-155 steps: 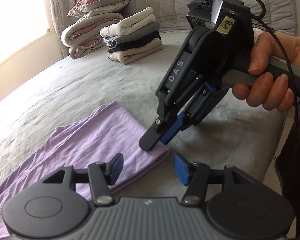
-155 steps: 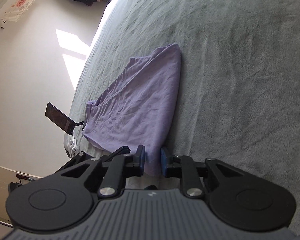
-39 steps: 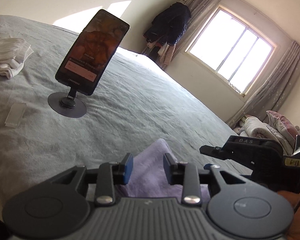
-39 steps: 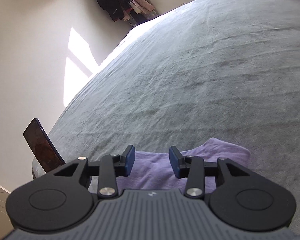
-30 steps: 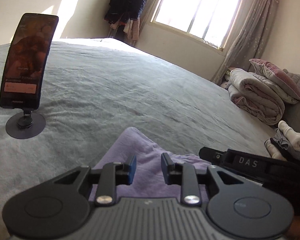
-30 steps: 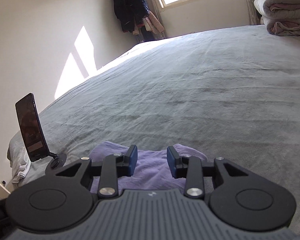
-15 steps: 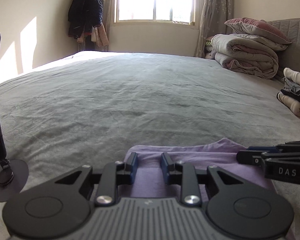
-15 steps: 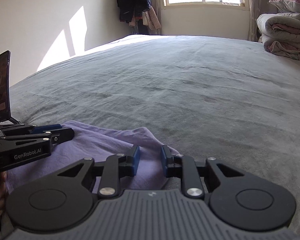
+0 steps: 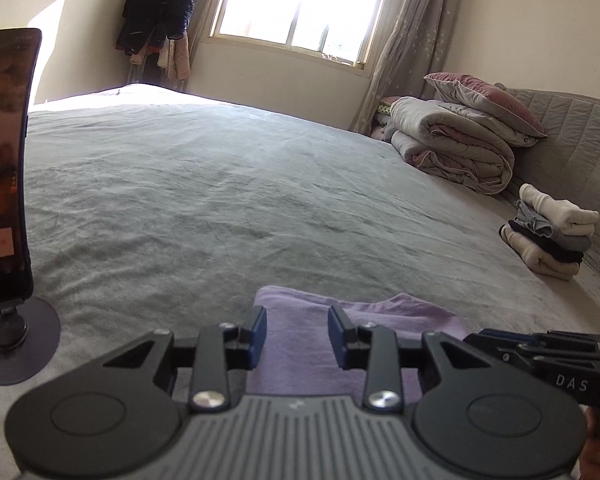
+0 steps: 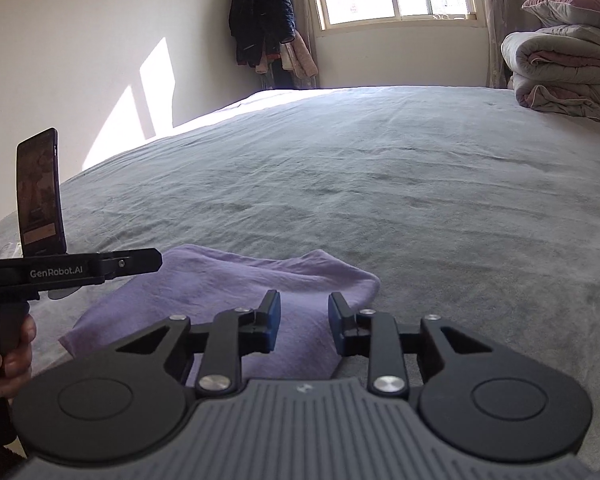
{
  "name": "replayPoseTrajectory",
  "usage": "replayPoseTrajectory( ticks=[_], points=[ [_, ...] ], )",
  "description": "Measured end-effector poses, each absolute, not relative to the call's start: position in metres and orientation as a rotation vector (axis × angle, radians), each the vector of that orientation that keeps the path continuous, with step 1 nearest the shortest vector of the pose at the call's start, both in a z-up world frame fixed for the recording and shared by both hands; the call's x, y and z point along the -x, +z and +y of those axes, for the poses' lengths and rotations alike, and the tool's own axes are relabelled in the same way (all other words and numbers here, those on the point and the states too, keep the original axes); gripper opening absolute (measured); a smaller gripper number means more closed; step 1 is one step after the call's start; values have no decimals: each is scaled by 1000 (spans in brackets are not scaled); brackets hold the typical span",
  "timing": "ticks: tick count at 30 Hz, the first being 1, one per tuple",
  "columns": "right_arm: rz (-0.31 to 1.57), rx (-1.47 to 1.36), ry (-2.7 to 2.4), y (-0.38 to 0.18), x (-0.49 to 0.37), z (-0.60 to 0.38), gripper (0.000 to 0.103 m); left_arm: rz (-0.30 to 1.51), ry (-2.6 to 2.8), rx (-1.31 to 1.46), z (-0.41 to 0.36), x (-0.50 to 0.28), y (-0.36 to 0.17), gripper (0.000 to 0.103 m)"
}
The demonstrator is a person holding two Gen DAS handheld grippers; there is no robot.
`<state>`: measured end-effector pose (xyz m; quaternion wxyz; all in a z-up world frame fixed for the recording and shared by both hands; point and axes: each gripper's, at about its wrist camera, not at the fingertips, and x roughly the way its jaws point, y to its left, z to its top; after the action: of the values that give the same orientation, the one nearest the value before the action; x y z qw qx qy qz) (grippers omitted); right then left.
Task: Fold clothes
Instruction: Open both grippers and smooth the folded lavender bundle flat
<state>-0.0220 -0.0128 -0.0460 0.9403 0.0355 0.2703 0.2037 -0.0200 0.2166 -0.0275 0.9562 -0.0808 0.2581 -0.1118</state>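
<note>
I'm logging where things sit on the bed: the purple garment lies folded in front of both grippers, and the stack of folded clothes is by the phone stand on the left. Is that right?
Not quite. The stack of folded clothes sits on the right, near the headboard and the rolled quilt, far from the phone stand; the left wrist view shows it. The purple garment does lie folded in front of both grippers.

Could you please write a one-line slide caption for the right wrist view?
Right gripper, jaws apart, over the folded purple garment on the grey bed; left gripper alongside, phone on stand beyond.
</note>
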Motion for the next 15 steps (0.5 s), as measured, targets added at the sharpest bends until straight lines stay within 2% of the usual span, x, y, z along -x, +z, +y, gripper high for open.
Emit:
replayPoseTrajectory(
  ticks=[7, 8, 10, 12, 15],
  points=[
    [571, -5, 440, -55, 37, 10, 37, 606, -218, 55, 214, 25, -42, 35],
    [574, -3, 435, -57, 40, 8, 37, 616, -205, 50, 215, 24, -43, 36],
    [576, 5, 424, -61, 45, 3, 38, 642, -193, 79, 220, 21, -45, 46],
    [577, 10, 409, -65, 50, -3, 45, 667, -189, 131, 227, 17, -46, 47],
    [597, -50, 399, -71, 56, -21, 49, 672, -190, 140, 228, 15, -47, 48]
  ],
)
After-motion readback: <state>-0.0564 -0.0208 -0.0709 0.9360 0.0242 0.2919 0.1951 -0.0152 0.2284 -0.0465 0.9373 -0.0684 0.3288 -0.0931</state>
